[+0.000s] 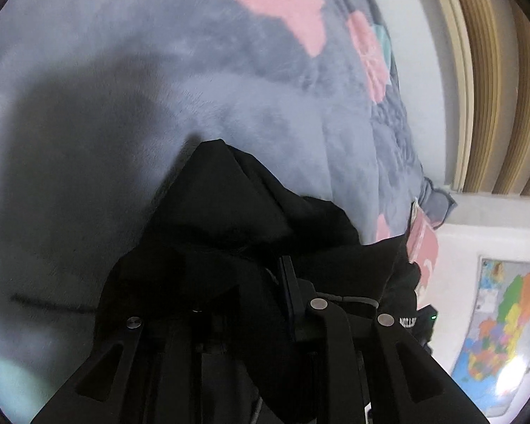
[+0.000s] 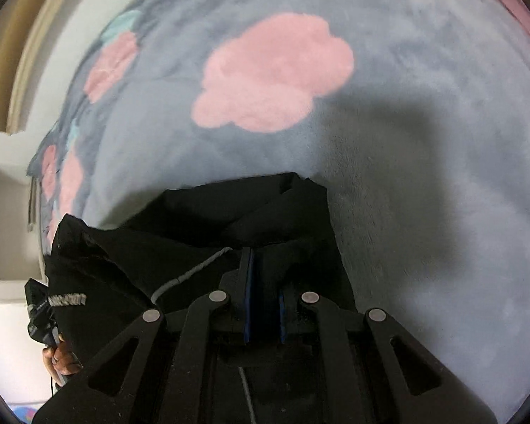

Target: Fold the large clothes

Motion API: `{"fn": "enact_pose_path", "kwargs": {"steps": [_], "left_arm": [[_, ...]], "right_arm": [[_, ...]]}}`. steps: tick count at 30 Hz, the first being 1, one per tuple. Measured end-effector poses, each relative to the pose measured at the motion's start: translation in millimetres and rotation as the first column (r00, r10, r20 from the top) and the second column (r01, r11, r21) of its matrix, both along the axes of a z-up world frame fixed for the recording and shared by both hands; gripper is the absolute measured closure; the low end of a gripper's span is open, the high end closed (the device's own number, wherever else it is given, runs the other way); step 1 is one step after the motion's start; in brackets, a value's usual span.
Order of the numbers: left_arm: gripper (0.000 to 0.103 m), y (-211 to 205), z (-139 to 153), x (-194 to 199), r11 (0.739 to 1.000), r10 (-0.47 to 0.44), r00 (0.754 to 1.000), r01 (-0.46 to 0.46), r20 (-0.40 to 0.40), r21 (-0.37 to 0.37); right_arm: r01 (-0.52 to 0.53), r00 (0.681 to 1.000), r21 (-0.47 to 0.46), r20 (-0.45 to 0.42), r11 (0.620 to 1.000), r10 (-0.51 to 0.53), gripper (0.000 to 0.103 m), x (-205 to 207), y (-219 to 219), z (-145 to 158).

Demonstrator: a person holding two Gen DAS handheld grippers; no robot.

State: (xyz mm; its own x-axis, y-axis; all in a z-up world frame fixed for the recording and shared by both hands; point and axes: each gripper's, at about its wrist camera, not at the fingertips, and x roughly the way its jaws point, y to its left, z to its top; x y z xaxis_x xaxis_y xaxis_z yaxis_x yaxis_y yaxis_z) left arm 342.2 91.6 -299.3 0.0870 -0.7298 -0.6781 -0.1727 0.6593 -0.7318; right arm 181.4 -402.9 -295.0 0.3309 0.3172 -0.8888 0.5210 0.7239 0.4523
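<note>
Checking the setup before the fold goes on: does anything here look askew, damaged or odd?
Nothing looks damaged or spilled. The black fabric garment is bunched in loose folds between both grippers, not laid flat, above the grey plush blanket with pink cloud patches. The right gripper is shut on it; the left gripper's grip is hidden by cloth.

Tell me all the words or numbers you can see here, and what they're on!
White lettering on the black garment, near its edge: too blurred to read.
The same small white lettering in the left wrist view: turned sideways, too small to read.
Colourful map on the wall: any words too small and blurred.
Blanket: pink shapes only, no words.
</note>
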Motion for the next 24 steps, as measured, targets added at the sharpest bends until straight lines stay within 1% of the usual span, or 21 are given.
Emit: {"fn": "enact_pose_path", "kwargs": {"steps": [3,6,7,8,9,10,11,13,14,15,16,18,19,20,21,22,24], "left_arm": [[0.080,2.9,2.9,1.5,0.999,-0.034,0.999,0.034,-0.009,-0.025],[0.076,7.5,25.2,-5.6,0.995,-0.099,0.995,0.100,0.031,-0.014],[0.071,11.5,34.7,-9.3,0.992,-0.120,0.992,0.120,0.040,-0.022],[0.061,17.7,43.1,-13.1,0.990,-0.131,0.990,0.133,0.045,-0.039],[0.054,24.5,52.7,-18.1,0.988,-0.138,0.989,0.141,0.052,-0.061],[0.041,33.9,62.4,-23.5,0.986,-0.140,0.988,0.145,0.061,-0.079],[0.035,44.3,71.8,-29.0,0.985,-0.139,0.988,0.146,0.070,-0.094],[0.034,67.7,88.8,-40.6,0.986,-0.117,0.989,0.126,0.086,-0.109],[0.034,76.8,96.0,-44.6,0.989,-0.102,0.990,0.111,0.096,-0.099],[0.033,85.6,104.7,-49.3,0.992,-0.088,0.990,0.097,0.114,-0.076],[0.033,90.8,113.2,-53.5,0.996,-0.082,0.987,0.087,0.140,-0.035],[0.033,87.3,125.5,-57.5,0.992,-0.109,0.976,0.093,0.191,0.090],[0.033,80.0,128.4,-57.2,0.983,-0.137,0.968,0.105,0.211,0.154],[0.033,70.2,128.8,-54.5,0.973,-0.163,0.960,0.118,0.226,0.201],[0.033,57.7,126.3,-49.0,0.963,-0.186,0.953,0.129,0.240,0.238],[0.033,50.8,123.2,-43.8,0.957,-0.198,0.949,0.133,0.246,0.258],[0.033,38.5,111.4,-28.8,0.936,-0.219,0.942,0.130,0.253,0.327]], "right_arm": [[-0.026,1.000,-0.013,-0.011,1.000,0.026,0.090,3.1,1.4,0.5],[-0.053,0.999,-0.020,-0.002,0.998,0.053,0.089,-2.8,2.0,15.1],[-0.055,0.998,-0.020,0.001,0.998,0.055,0.088,-5.7,2.0,21.5],[-0.054,0.998,-0.017,0.012,0.998,0.054,0.087,-10.8,0.9,30.7],[-0.050,0.998,-0.009,0.028,0.999,0.051,0.084,-16.5,-1.4,42.9],[-0.047,0.998,-0.002,0.053,0.999,0.047,0.081,-24.5,-4.6,54.4],[-0.042,0.997,0.003,0.068,0.999,0.042,0.080,-29.6,-6.6,61.2],[-0.022,0.993,0.031,0.115,0.999,0.018,0.070,-45.9,-13.2,80.1],[-0.004,0.991,0.022,0.134,1.000,0.001,0.065,-56.0,-16.4,91.4],[0.011,0.989,-0.002,0.144,1.000,-0.011,0.050,-64.1,-19.1,100.9],[0.020,0.986,-0.022,0.164,1.000,-0.016,0.041,-71.2,-20.8,111.0],[0.009,0.980,-0.057,0.201,0.998,0.003,0.040,-78.2,-19.8,124.4],[-0.008,0.980,-0.104,0.197,0.994,0.028,0.040,-79.6,-17.3,128.9],[-0.019,0.983,-0.133,0.181,0.991,0.043,0.040,-78.0,-15.5,128.4],[-0.035,0.986,-0.152,0.159,0.988,0.060,0.040,-73.5,-13.4,124.4],[-0.046,0.986,-0.159,0.150,0.986,0.071,0.040,-69.4,-12.0,120.3],[-0.060,0.985,-0.180,0.149,0.982,0.087,0.040,-56.4,-11.1,111.8]]}}
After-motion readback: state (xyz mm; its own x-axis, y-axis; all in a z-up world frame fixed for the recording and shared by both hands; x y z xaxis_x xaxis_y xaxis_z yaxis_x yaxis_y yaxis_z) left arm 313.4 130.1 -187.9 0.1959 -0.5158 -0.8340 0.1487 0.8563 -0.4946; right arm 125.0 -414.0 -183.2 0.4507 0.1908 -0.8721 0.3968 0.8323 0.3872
